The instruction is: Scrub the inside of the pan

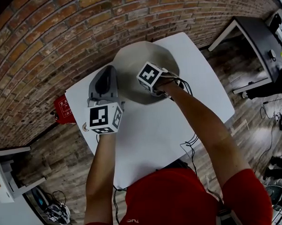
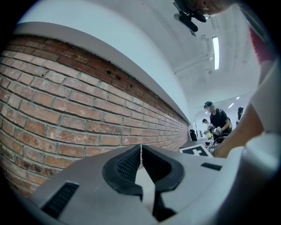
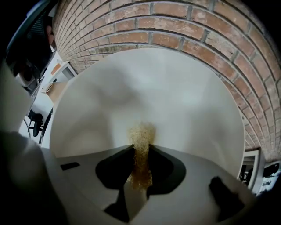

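Right gripper [image 3: 141, 147] clamps a golden mesh scourer [image 3: 142, 134] between nearly closed jaws, aimed straight into the pale pan [image 3: 175, 101] just ahead, apparently to scrub its inside. Left gripper [image 2: 141, 150], jaws pressed together on nothing, points towards the brick wall [image 2: 66, 110] beside the pan's rim, seemingly idle. The pan sits on a white surface [image 1: 151, 132].

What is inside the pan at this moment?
A golden scrubber, held in the jaws of the right gripper, reaches into the pan. The rest of the inside looks pale and bare. The bottom under the gripper is covered.
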`<state>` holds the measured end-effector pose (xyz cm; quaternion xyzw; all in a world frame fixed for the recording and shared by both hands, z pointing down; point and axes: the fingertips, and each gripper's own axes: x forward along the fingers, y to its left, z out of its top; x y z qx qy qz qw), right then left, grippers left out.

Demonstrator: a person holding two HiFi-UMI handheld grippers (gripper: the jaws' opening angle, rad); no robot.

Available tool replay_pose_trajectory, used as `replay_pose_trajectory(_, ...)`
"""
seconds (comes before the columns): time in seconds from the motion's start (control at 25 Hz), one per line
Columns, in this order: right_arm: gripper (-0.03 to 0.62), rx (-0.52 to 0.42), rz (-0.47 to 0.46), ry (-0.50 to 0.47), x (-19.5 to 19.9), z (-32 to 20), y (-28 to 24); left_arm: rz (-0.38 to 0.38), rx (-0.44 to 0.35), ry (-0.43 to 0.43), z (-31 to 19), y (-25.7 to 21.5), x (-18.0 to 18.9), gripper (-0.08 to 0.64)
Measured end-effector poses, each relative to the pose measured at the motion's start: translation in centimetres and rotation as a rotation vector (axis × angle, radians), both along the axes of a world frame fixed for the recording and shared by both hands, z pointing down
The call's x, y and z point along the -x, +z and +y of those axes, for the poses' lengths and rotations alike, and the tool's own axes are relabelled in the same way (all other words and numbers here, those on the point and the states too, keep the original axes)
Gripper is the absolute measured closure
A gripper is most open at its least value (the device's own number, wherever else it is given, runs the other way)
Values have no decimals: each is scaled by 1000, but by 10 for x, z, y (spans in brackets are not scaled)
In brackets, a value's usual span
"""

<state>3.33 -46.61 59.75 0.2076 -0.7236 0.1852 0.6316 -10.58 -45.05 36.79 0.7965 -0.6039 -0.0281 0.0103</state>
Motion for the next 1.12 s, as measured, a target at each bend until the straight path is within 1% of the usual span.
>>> replay_pose_trajectory(0.16, 505, -29, 29, 29, -18, -12, -5, -5, 1, 1, 2, -1, -4, 537)
replay_pose_trajectory(0.24, 505, -49, 20, 31, -19, -15, -11, -8, 2, 0, 3, -2, -4, 537)
replay_pose_trajectory(0.36, 505, -102, -54, 27, -8, -18, -28, -15, 2, -2, 5, -3, -4, 537)
replay_pose_trajectory(0.44, 505, -163, -127, 16, 2, -19, -50, -20, 0, -3, 7, -5, -5, 537)
replay_pose_trajectory(0.52, 503, -246, -229, 4, 13, -19, -80, -23, -4, -5, 10, -9, -4, 537)
replay_pose_trajectory(0.56, 503, -293, -299, -2, 20, -18, -98, -24, -8, -6, 12, -13, -4, 537)
replay_pose_trajectory(0.72, 503, -493, -660, -58, 43, 5, -183, -25, -36, 0, 22, -36, -10, 537)
replay_pose_trajectory(0.84, 505, -613, -885, -75, 49, 35, -241, -17, -65, 9, 36, -57, -16, 537)
replay_pose_trajectory(0.96, 503, -696, -1035, -55, 42, 59, -281, -7, -92, 21, 53, -76, -22, 537)
replay_pose_trajectory(1.12, 505, -749, -1177, -14, 29, 81, -308, 8, -106, 34, 75, -90, -31, 537)
